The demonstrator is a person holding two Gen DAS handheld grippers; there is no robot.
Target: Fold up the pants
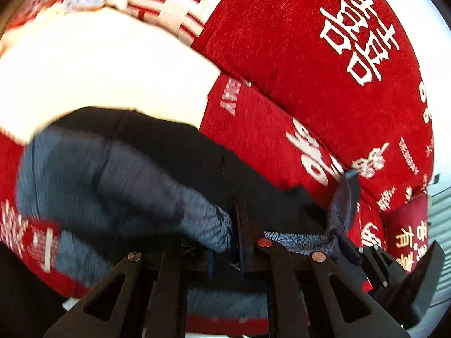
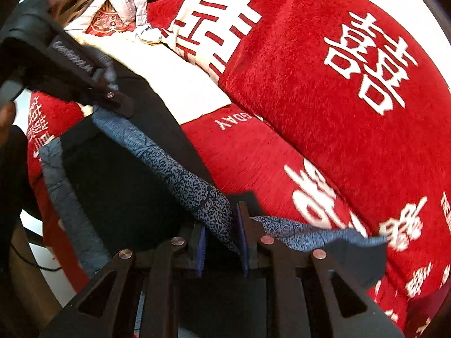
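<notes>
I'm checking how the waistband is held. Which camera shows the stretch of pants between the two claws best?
The right wrist view: the pants run taut from the right claw up to the left claw. The left wrist view shows mostly blurred, bunched fabric.

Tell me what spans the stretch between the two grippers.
In the right wrist view, the pants' speckled grey-blue edge runs taut from the right gripper up to the left gripper.

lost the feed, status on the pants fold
Left hand-held gripper and right hand-held gripper both shut on pants. Pants lifted over red blanket. Nothing blocking.
</notes>
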